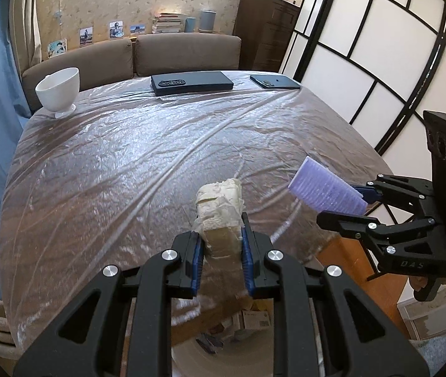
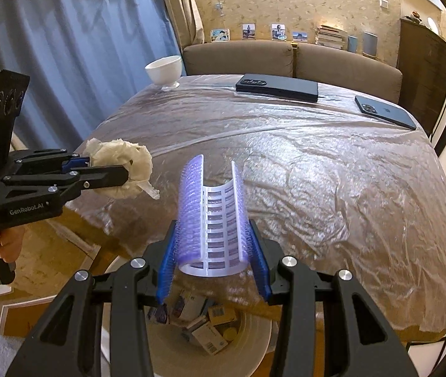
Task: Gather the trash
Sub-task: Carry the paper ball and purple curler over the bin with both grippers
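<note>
My left gripper (image 1: pixel 221 235) is shut on a crumpled cream tissue wad (image 1: pixel 220 204), held above the near edge of the plastic-covered table (image 1: pixel 128 157). From the right wrist view the same tissue wad (image 2: pixel 122 163) sticks out of the left gripper (image 2: pixel 122 169) at the left. My right gripper (image 2: pixel 213 242) is shut on a purple-and-white ribbed plastic half-tube (image 2: pixel 210 213). In the left wrist view this half-tube (image 1: pixel 326 188) shows at the right in the right gripper (image 1: pixel 358 202). A white waste bin (image 2: pixel 254 339) with several small boxes inside stands below both grippers.
A white footed bowl (image 1: pixel 59 91) stands at the table's far left corner. A long black case (image 1: pixel 191 82) and a dark phone (image 1: pixel 274 81) lie along the far edge. A brown sofa (image 1: pixel 188 51) is behind, a blue curtain (image 2: pixel 66 47) left, a panelled screen (image 1: pixel 380 62) right.
</note>
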`<state>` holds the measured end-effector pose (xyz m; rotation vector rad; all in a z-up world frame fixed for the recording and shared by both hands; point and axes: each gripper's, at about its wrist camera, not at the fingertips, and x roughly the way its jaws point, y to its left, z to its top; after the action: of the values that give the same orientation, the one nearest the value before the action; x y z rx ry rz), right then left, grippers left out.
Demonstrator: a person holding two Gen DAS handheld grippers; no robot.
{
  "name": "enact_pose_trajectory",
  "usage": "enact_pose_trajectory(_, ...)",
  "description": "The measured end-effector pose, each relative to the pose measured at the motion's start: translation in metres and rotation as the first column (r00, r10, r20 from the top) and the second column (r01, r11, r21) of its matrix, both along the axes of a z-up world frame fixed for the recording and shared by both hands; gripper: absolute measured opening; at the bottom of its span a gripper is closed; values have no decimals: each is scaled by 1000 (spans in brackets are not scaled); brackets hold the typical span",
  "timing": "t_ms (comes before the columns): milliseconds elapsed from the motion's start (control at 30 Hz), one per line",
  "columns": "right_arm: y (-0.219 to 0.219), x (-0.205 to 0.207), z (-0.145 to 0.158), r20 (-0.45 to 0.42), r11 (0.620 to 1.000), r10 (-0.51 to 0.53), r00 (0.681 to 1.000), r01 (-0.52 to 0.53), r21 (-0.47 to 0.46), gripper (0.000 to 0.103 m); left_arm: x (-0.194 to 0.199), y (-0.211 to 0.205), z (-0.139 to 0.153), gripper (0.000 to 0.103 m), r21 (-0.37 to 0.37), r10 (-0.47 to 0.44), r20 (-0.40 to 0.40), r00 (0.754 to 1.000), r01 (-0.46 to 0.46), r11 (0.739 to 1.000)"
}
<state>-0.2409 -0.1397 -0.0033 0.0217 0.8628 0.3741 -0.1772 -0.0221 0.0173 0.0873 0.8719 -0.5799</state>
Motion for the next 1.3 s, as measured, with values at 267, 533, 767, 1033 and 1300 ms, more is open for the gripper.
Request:
enact_pose_trajectory(267, 4, -24, -2, -27, 999, 32, 999, -32, 4, 41, -27, 5, -4, 23, 17, -17, -21, 1000, 18, 1000)
enact_pose_trajectory(533, 11, -46, -8, -52, 998, 71, 996, -70, 4, 41, -50, 8, -12, 23, 19, -20, -49, 999, 21, 1000)
enact_pose_trajectory(767, 17, -58, -15, -80, 996, 93, 992, -92, 13, 41, -68, 8, -20, 23, 32, -23, -62, 998, 25, 999)
enact_pose_trajectory(1033, 23, -69, -29, -126, 991, 132, 983, -133, 1, 42, -87, 4, -31, 23, 38, -55, -93, 994, 59, 998)
enact_pose_trajectory(1300, 23, -70, -63, -202, 990, 134, 970, -141, -19, 41, -92, -4, -60, 23, 73, -58, -151, 987, 70, 995)
